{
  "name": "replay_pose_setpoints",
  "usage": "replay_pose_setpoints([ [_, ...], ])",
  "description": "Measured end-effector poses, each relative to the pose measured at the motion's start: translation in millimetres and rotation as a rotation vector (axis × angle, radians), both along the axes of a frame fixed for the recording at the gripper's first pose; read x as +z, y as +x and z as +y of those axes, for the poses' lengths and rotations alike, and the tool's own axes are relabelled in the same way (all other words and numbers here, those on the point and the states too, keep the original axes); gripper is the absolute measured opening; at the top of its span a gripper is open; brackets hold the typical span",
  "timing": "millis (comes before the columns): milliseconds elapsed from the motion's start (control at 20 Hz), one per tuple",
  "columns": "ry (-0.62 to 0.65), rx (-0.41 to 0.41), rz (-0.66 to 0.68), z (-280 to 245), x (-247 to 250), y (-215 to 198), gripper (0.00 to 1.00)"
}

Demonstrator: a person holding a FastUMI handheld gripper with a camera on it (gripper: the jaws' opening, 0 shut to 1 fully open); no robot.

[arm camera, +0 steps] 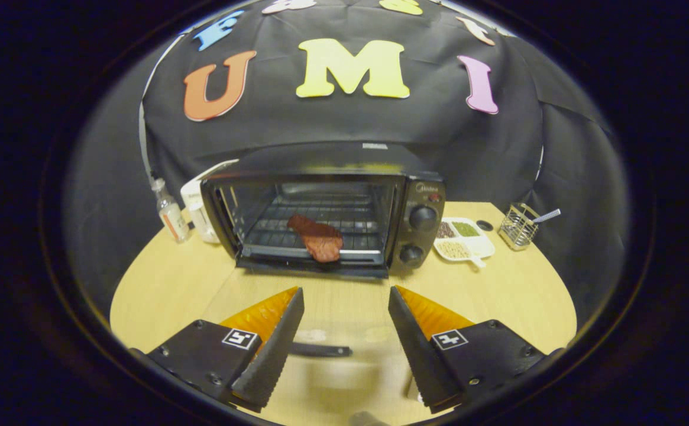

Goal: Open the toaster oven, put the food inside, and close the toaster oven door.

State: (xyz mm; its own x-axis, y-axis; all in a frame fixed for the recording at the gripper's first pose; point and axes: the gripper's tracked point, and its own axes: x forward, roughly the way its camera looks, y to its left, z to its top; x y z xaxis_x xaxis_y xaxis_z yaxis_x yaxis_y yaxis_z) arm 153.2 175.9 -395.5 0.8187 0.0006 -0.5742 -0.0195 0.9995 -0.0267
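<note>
The desk [161,296], a pale wooden top, carries everything. The toaster oven [326,213] stands toward its far edge, straight ahead of the jaws and well apart from them, its mouth open toward the camera. Its glass door [314,355] appears to lie folded down flat toward the near edge, passing under the gap between the jaws; it is see-through and hard to tell from the wood, and only its dark handle [319,350] reads plainly, running crosswise just ahead of the left finger's tip. The gripper [344,349] hangs over that door with its jaws spread wide and nothing between them. The food [317,238], a reddish-brown slab like a piece of meat, already lies on the wire rack inside the oven, at the front of the rack, its long axis slanting from far left to near right. So the remaining step, by my reading, is to shut the door, and that turns on the handle: it sits low and close, below and between the jaws, and would have to be lifted up and pushed away toward the oven. Right of the oven are a divided dish of grains [462,238] and a wire holder [517,226]; left of it, a small bottle [170,214] and a white container [197,207] half hidden behind the oven.
</note>
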Motion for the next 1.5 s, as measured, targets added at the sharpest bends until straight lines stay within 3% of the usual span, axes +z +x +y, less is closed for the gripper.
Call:
replay_pose_setpoints([
  [350,0.005,0.015,0.093,-12,-50,-58,0.92],
  [550,0.007,0.036,0.14,-4,-76,-72,0.92],
  [1500,0.007,0.133,0.155,36,-109,-37,0.93],
])
